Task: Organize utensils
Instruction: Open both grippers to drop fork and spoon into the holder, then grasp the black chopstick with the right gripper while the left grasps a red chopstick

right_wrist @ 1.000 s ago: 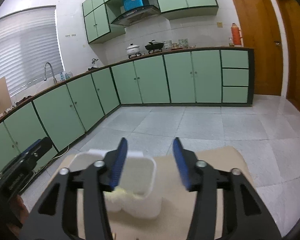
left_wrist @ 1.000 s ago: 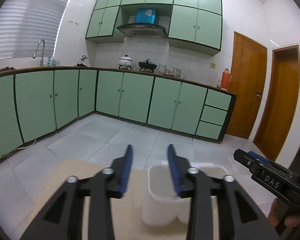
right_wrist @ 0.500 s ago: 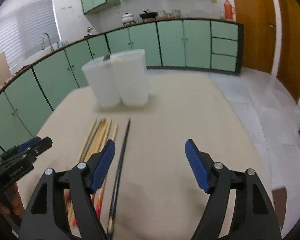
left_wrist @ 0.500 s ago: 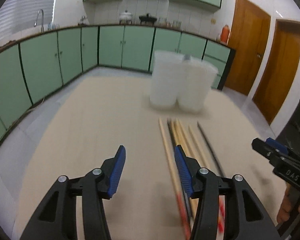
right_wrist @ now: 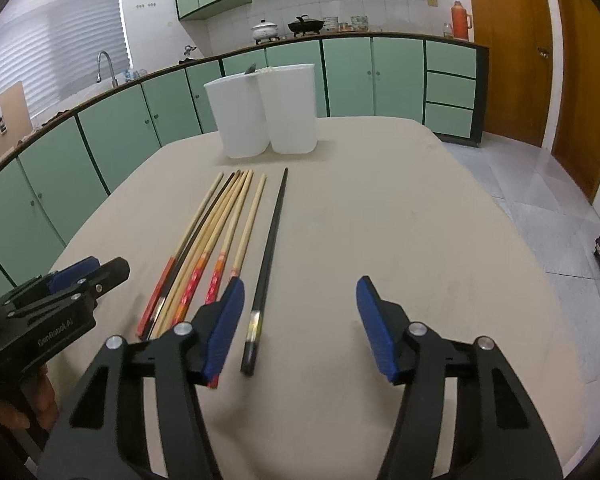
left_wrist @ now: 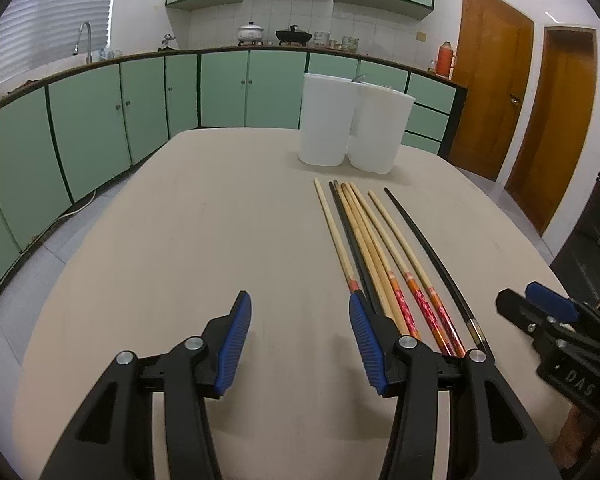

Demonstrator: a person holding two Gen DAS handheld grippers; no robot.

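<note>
1. Counter (left_wrist: pixel 180 220): beige, carries everything.
2. Two white containers (left_wrist: pixel 356 128): far end, touching.
3. Chopsticks (left_wrist: pixel 372 240): row just before the containers.
4. Left tool (left_wrist: pixel 300 320): parted, empty, beside the chopsticks.
5. Right tool (right_wrist: pixel 300 300): closing, empty.

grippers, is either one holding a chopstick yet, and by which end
Nothing is held. The left gripper is open over bare table; the right gripper is closing, with only the black chopstick lying untouched between its fingers.
</note>
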